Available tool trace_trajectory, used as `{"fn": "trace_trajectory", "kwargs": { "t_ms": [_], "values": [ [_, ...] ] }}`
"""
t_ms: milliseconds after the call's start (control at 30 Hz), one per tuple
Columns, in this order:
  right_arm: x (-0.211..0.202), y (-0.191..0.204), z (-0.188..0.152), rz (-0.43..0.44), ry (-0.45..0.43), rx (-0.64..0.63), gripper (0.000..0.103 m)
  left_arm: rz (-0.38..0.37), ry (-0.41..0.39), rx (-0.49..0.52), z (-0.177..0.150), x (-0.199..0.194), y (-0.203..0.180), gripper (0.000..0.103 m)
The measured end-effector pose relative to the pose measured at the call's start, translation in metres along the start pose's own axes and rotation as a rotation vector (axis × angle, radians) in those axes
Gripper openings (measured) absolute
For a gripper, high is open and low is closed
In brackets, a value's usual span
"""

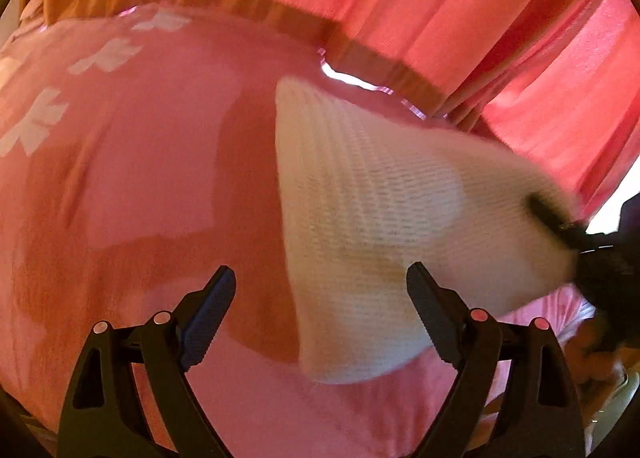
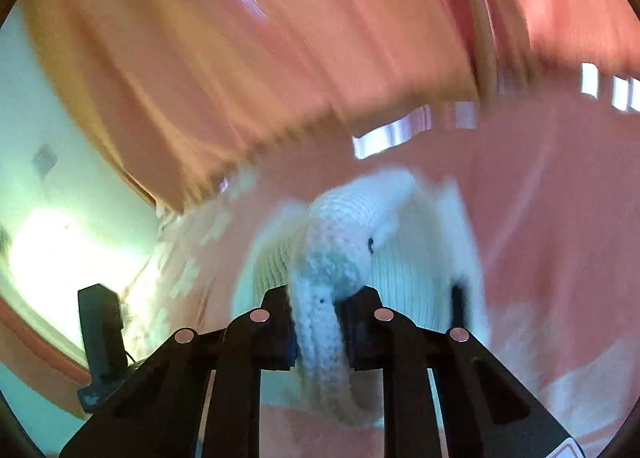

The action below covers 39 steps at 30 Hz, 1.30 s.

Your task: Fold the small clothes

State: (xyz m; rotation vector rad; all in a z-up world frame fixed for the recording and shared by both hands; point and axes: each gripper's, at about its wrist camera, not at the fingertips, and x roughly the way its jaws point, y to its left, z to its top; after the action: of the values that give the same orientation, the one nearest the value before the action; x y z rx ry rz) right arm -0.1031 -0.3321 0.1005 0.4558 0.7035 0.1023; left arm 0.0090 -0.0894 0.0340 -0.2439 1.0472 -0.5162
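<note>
While right tongs point(image 2: 318, 322) pinch it, garment point(image 1: 380, 225) hangs.

The left wrist view looks down its own wide-set left claw point(image 1: 320, 278) at a slant onto the pink bed point(image 1: 152, 185), close above it, facing the bed's far edge where the red curtain point(image 1: 440, 9) hangs. The right wrist view sits just behind the right claw point(image 2: 318, 298), blurred, tilted down toward the same far edge and curtain, with a pale wall point(image 2: 60, 137) at its left. Both views share the white knit garment point(image 1: 380, 217), the bed and the curtain; the left view also catches the right claw at its right edge.
</note>
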Motion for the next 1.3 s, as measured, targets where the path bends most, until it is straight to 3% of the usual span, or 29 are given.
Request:
{"fn": "trace_trajectory", "kwargs": {
  "t_ms": [33,67,167,200,233,367,400,467,633,733,800,833,867,933,1067,1133,1200,1300],
  "values": [
    [-0.008,0.005,-0.001,-0.056,-0.020,-0.049,0.016,0.000,-0.001,0.006,0.000,0.001,-0.002,0.086],
    [-0.001,-0.004,-0.009,-0.151,0.016,-0.079,0.016,0.003,0.009,0.009,-0.001,0.006,-0.004,0.086],
    [0.049,-0.066,-0.040,-0.255,0.270,0.106,0.020,0.019,0.063,0.004,-0.006,0.026,-0.005,0.086],
    [0.058,-0.076,-0.047,-0.235,0.305,0.159,0.022,0.020,0.077,-0.003,-0.008,0.031,-0.006,0.086],
    [0.053,-0.078,-0.046,-0.212,0.274,0.178,0.023,0.013,0.085,-0.008,-0.008,0.033,-0.007,0.086],
    [0.021,-0.063,-0.037,-0.185,0.207,0.128,0.031,-0.070,0.074,-0.067,-0.004,0.030,-0.008,0.086],
    [0.018,-0.067,-0.039,-0.180,0.209,0.131,0.037,-0.092,0.073,-0.082,-0.004,0.030,-0.008,0.087],
    [0.017,-0.076,-0.046,-0.161,0.248,0.169,0.050,-0.116,0.099,-0.109,-0.005,0.041,-0.010,0.087],
    [0.048,-0.087,-0.058,-0.135,0.334,0.246,0.057,-0.099,0.204,-0.144,-0.016,0.075,-0.007,0.088],
    [0.054,-0.098,-0.063,-0.109,0.346,0.284,0.067,-0.148,0.231,-0.194,-0.016,0.087,0.001,0.088],
    [0.063,-0.105,-0.070,-0.051,0.368,0.340,0.066,-0.178,0.249,-0.193,-0.014,0.089,0.002,0.069],
    [0.064,-0.105,-0.071,-0.037,0.359,0.351,0.055,-0.195,0.261,-0.200,-0.013,0.090,0.004,0.058],
    [0.064,-0.102,-0.069,-0.016,0.349,0.332,0.031,-0.206,0.266,-0.202,-0.010,0.089,0.005,0.046],
    [0.054,-0.092,-0.064,0.030,0.314,0.331,0.026,-0.244,0.259,-0.201,-0.003,0.076,0.005,0.037],
    [0.006,-0.058,-0.058,0.130,0.207,0.244,0.024,-0.297,0.201,-0.136,0.014,0.037,0.008,0.037],
    [0.017,-0.061,-0.080,0.088,0.272,0.238,0.029,-0.264,0.247,-0.121,0.009,0.045,0.013,0.041],
    [0.039,-0.076,-0.105,-0.029,0.387,0.278,0.037,-0.155,0.312,-0.078,-0.007,0.067,0.017,0.049],
    [0.029,-0.087,-0.098,0.009,0.358,0.349,0.044,-0.136,0.272,-0.077,-0.015,0.058,0.011,0.055]
  ]
}}
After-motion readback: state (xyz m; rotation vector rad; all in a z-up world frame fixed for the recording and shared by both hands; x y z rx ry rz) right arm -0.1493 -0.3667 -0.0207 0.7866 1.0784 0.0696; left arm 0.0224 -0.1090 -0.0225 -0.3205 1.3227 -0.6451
